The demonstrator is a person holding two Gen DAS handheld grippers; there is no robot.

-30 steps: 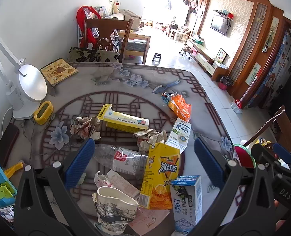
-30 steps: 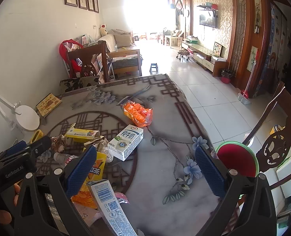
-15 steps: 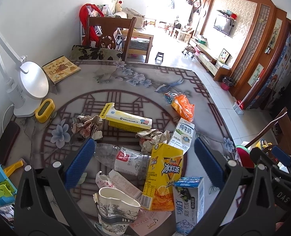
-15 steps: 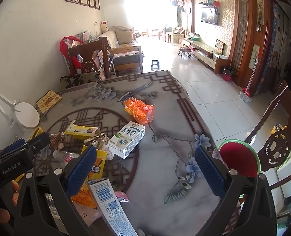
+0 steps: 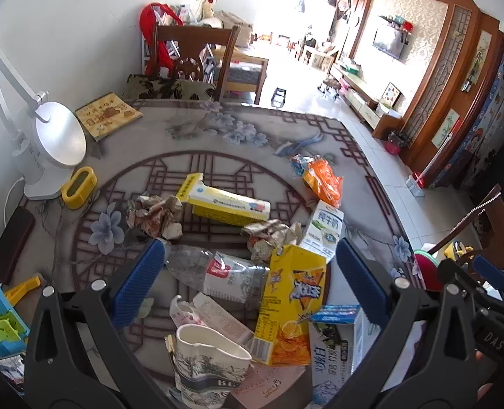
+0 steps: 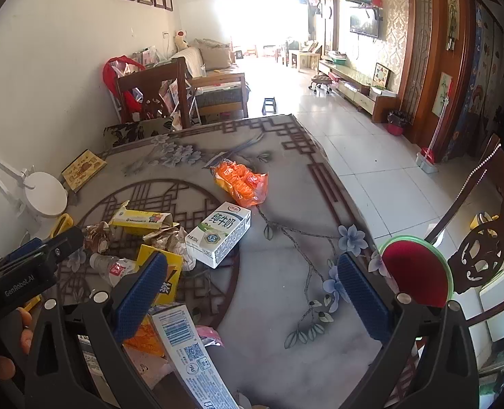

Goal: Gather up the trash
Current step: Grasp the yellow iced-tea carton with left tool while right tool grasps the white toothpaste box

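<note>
Trash lies heaped on the desk [image 5: 320, 143]: a yellow carton [image 5: 291, 303], a clear bottle [image 5: 218, 272], a milk carton [image 6: 219, 233] and an orange bag [image 6: 240, 182]. The left tool [image 5: 248, 283] hangs spread wide above the bottle and yellow carton; the right tool [image 6: 252, 288] is spread too, holding nothing. Overlapping pieces could likely slide or drag neighbours. "DAS" and "GenRobot.AI" mark the tool bodies.
</note>
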